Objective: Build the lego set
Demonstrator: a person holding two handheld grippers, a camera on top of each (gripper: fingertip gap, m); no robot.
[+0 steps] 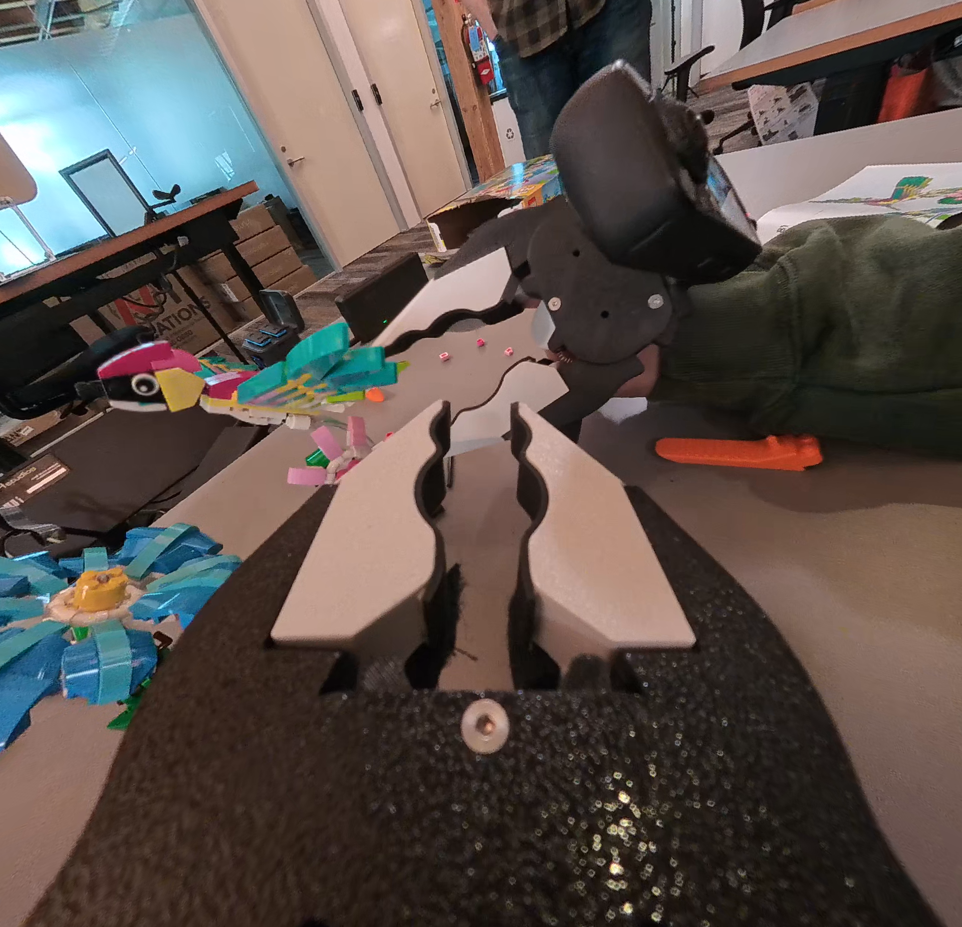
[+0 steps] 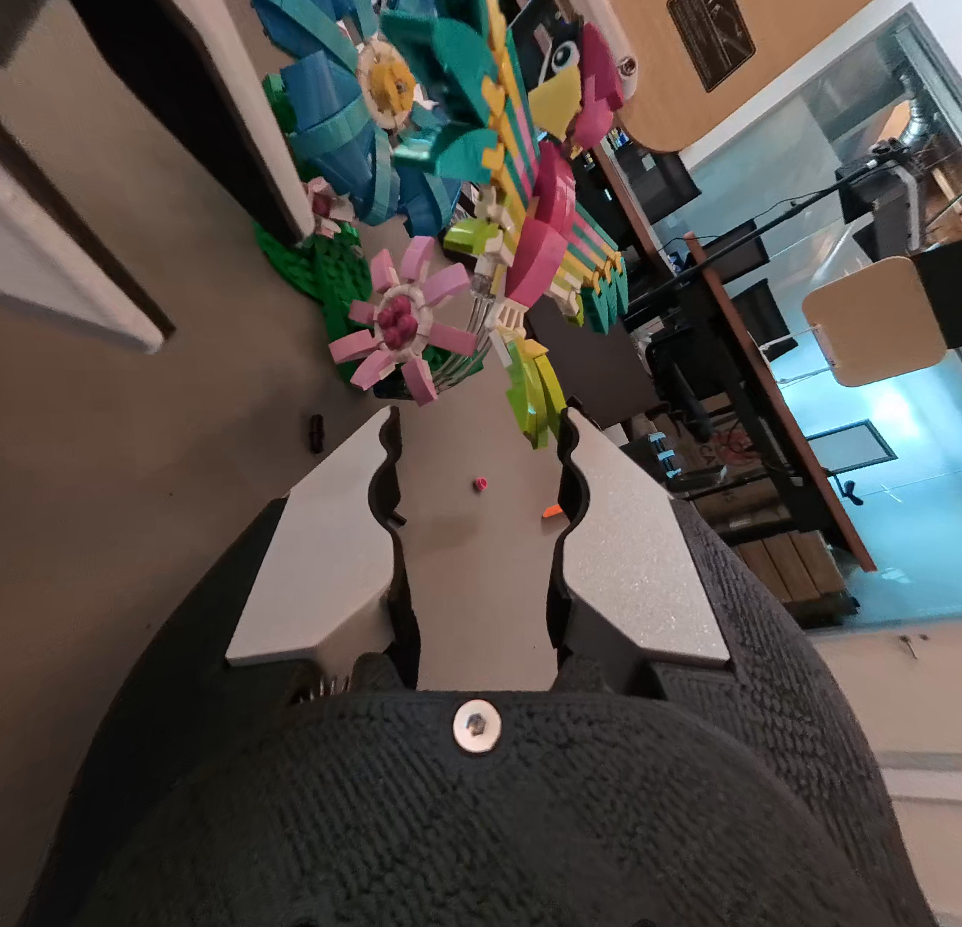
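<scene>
1. The left tool (image 1: pixel 481 423) rests low over the grey desk (image 1: pixel 781 616), its two white fingers with black wavy pads a modest gap apart, holding nothing and touching nothing.
2. The right tool (image 2: pixel 476 423) has its fingers spread wider, with bare desk showing between them; it too grips nothing. In the left wrist view it lies on its side farther off, held by a hand in a green sleeve (image 1: pixel 833 329), its upper fingertip just beside the tail of the bird.
3. One brick-built bird (image 1: pixel 234 376) with teal wings, a magenta cap and a yellow cheek stands at the far left of the desk.
4. One large blue brick flower with a yellow centre (image 1: pixel 99 626) lies at the near left.
5. One small pink-petalled brick flower (image 2: pixel 401 324) sits below the bird, on green leaf plates.
6. Three tiny pink studs (image 1: pixel 480 342) lie in a row on the far desk.
7. One long orange brick separator (image 1: pixel 739 452) lies to the right, beside the sleeve.
8. One small orange piece (image 1: pixel 374 395) lies near the bird's tail.
</scene>
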